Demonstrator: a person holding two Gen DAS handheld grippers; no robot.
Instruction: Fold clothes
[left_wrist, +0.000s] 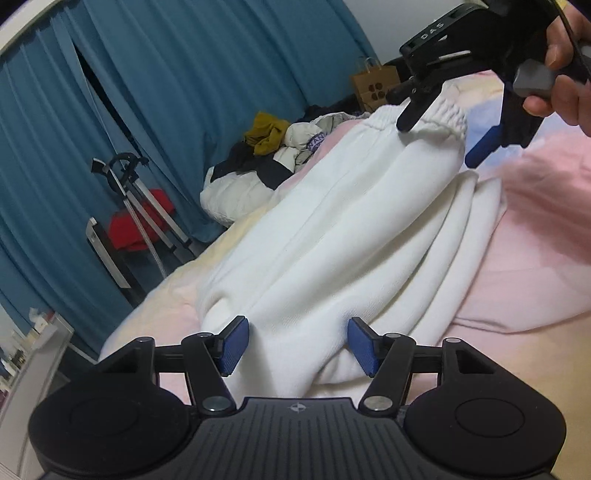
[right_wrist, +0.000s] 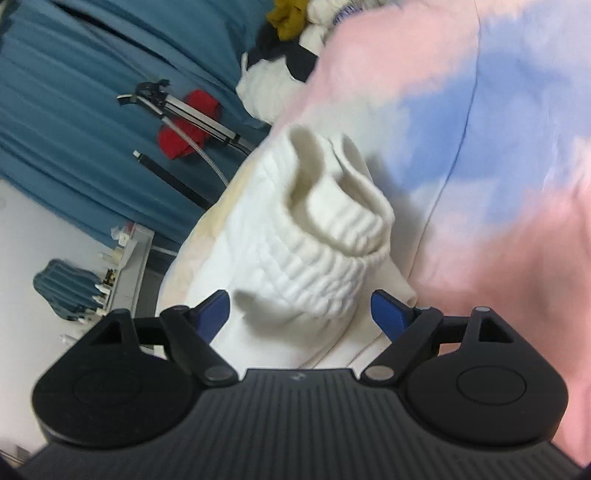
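Note:
White sweatpants (left_wrist: 332, 229) lie lengthwise on a pastel pink and blue bedsheet (left_wrist: 535, 251). In the left wrist view my left gripper (left_wrist: 298, 345) stands open, and a bunched fold of the near end of the pants sits between its blue pads (left_wrist: 232, 345). At the far end a hand holds my right gripper (left_wrist: 439, 138), which is open and straddles the ribbed elastic band (left_wrist: 439, 118). In the right wrist view that band (right_wrist: 314, 266) is crumpled and lies between the spread fingers of the right gripper (right_wrist: 300, 314).
A pile of mustard, white and black clothes (left_wrist: 273, 147) lies at the far edge of the bed. A brown paper bag (left_wrist: 373, 86) stands behind it. Blue curtains (left_wrist: 166, 74) and a metal stand with red cloth (left_wrist: 140, 221) are beside the bed on the left.

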